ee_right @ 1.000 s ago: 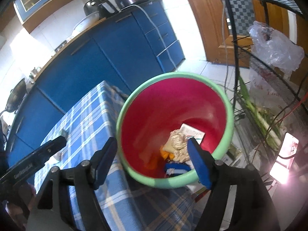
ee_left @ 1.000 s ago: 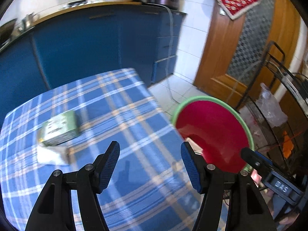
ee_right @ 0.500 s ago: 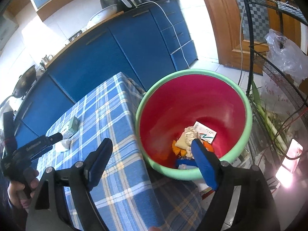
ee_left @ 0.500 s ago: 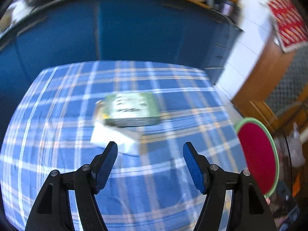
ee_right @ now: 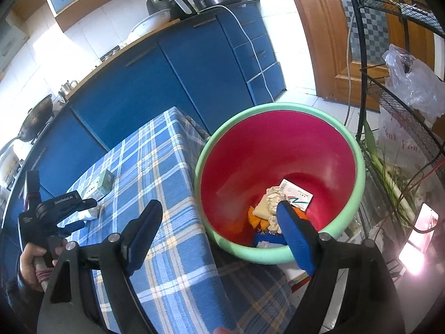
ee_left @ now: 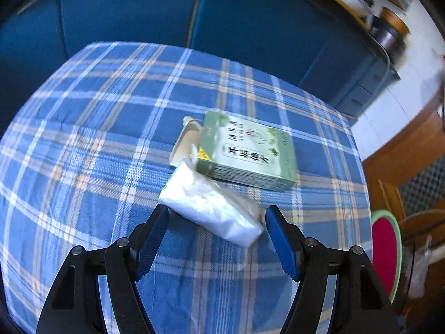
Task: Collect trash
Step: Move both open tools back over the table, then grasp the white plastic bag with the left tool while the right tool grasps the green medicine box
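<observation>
A white tissue pack in clear wrap (ee_left: 212,208) lies on the blue plaid tablecloth (ee_left: 111,128), touching a green box (ee_left: 247,153) with an open end flap. My left gripper (ee_left: 217,239) is open, its pads on either side of the pack's near end, just above the cloth. My right gripper (ee_right: 219,233) is open and empty over the near rim of the green-rimmed red bin (ee_right: 358,178), which holds several scraps of trash (ee_right: 281,206). The left gripper (ee_right: 72,208) and the green box (ee_right: 104,182) also show in the right wrist view.
Blue kitchen cabinets (ee_right: 172,78) stand behind the table with appliances on top. A black wire rack (ee_right: 403,117) with plastic bags and leeks stands right of the bin. A wooden door (ee_right: 328,33) is behind it. The bin (ee_left: 386,253) sits past the table's right edge.
My left gripper has swung left from the bin and moved down toward the tissue pack and green box, which now lie close in front. My right gripper has drawn back slightly from the bin.
</observation>
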A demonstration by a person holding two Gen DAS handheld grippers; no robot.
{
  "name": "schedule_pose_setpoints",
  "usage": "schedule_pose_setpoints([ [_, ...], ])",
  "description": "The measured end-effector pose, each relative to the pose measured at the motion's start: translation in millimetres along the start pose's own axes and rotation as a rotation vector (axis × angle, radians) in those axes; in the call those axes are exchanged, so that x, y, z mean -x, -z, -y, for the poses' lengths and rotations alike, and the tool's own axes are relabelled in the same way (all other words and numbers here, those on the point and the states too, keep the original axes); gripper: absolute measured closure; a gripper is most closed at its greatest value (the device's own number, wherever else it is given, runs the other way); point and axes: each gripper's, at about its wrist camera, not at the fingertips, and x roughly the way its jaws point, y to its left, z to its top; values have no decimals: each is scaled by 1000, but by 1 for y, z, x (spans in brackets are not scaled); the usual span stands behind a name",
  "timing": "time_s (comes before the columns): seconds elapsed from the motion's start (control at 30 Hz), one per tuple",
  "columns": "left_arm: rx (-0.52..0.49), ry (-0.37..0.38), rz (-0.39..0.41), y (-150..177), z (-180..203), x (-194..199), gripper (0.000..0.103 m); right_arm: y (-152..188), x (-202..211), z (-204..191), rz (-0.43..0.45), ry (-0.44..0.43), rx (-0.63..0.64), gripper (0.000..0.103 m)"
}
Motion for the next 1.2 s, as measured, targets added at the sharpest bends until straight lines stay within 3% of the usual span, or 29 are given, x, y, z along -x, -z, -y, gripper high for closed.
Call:
schedule_pose_setpoints([
  [0.2,47,-16,23,-8,-5,-3,29,-1,-2,3,-2,1,-6,19],
  [0.37,6,-47,24,-9,-5,-6,30,0,-4,2,-7,1,-1,19],
  [0.63,-16,11,5,-9,-11,-3,59,0,-3,-9,-7,-5,15,19],
  [0.83,-44,59,3,-1,-25,5,66,-1,0,-27,-2,-8,50,19],
  [1.2,-127,29,138,-10,-62,44,66,-1,-10,-84,-31,-38,138,19],
])
